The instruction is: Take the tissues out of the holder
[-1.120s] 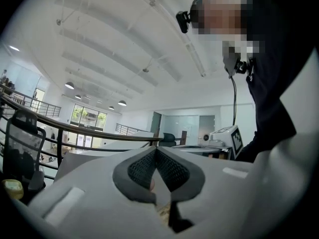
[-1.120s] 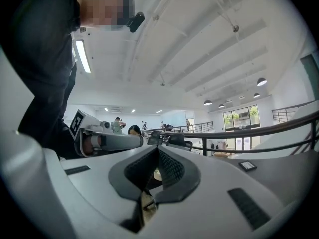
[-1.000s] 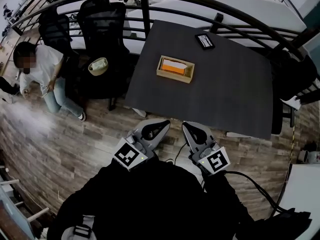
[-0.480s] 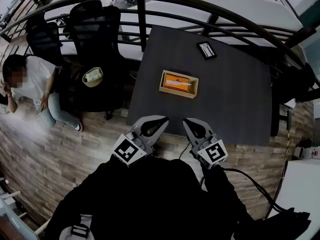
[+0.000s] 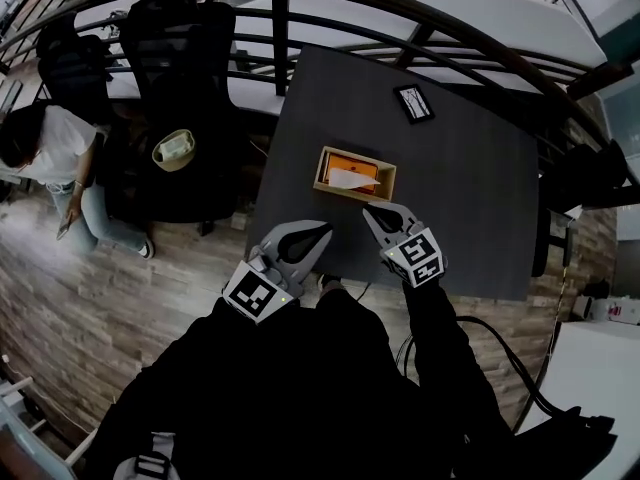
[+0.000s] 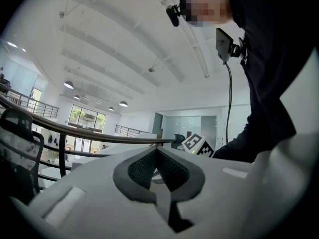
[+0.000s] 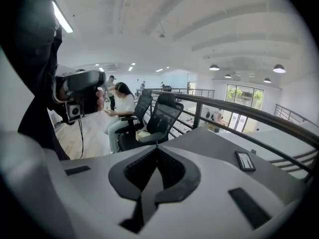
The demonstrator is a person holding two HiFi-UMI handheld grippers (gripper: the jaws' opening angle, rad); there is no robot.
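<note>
A wooden tissue holder (image 5: pixel 355 173) with an orange inside sits near the front of the dark table (image 5: pixel 470 178). A white tissue (image 5: pixel 350 178) sticks out of its top. My right gripper (image 5: pixel 375 211) is shut and empty, its tip just short of the holder's near right corner. My left gripper (image 5: pixel 322 230) is shut too, hanging at the table's front edge, a bit short and left of the holder. In the left gripper view (image 6: pixel 156 150) and the right gripper view (image 7: pixel 157 149) the jaws meet with nothing between them. The holder is hidden in both gripper views.
A black phone-like device (image 5: pixel 413 102) lies at the table's far side. Black office chairs (image 5: pixel 175 58) stand left of the table, one with a pale bowl-like thing (image 5: pixel 173 150) on it. A seated person (image 5: pixel 50 158) is at far left. A curved railing (image 5: pixel 420 8) runs behind.
The head view has moved in, so the table and holder sit closer. Both grippers have gone forward; the right one rose from below the table edge to just short of the holder.
</note>
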